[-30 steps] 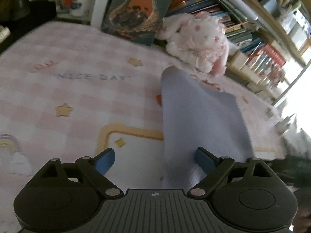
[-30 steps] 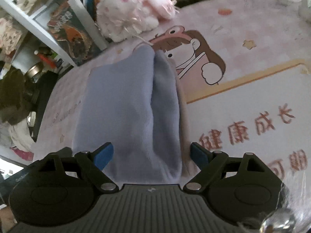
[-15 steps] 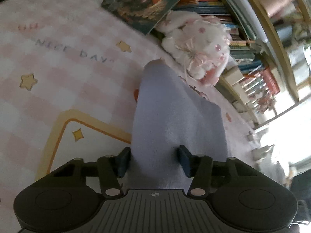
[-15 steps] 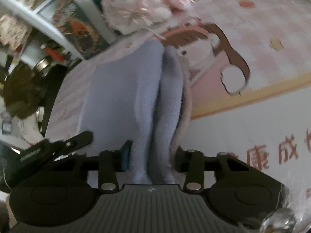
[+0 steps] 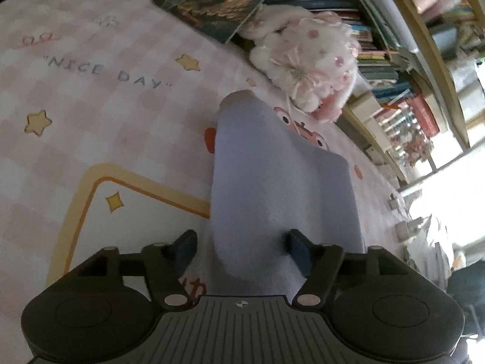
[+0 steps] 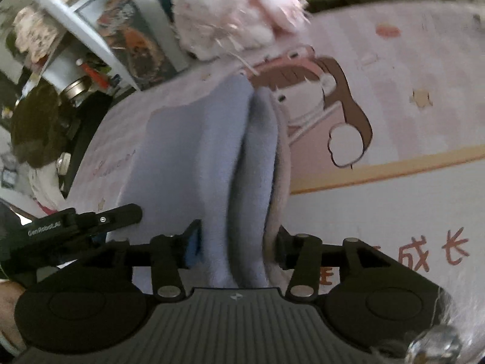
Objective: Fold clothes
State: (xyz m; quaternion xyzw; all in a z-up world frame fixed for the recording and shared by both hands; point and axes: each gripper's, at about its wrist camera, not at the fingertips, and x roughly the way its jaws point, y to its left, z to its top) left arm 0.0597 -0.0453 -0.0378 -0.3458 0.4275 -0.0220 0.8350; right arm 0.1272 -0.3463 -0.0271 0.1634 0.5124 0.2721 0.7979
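Lilac fleece is what both of your tools have between their jaws: the garment [image 5: 282, 194] lies on the pink printed mat [image 5: 91, 97], its near end bunched up and its long axis running straight away from you toward the plush toy [image 5: 306, 69] at the far edge. Your left gripper [image 5: 242, 251] has just been opening, and a gap shows beside its left finger, so it looks loose around the cloth. Your right gripper [image 6: 238, 244] has also just eased wider, but its pads appear to sit against the doubled folds on both sides. Each tool stands at the near end, the left one on the garment's left portion, the right one on its right edge, so neither is nearer the far end; I judge any fold would carry forward along that axis.
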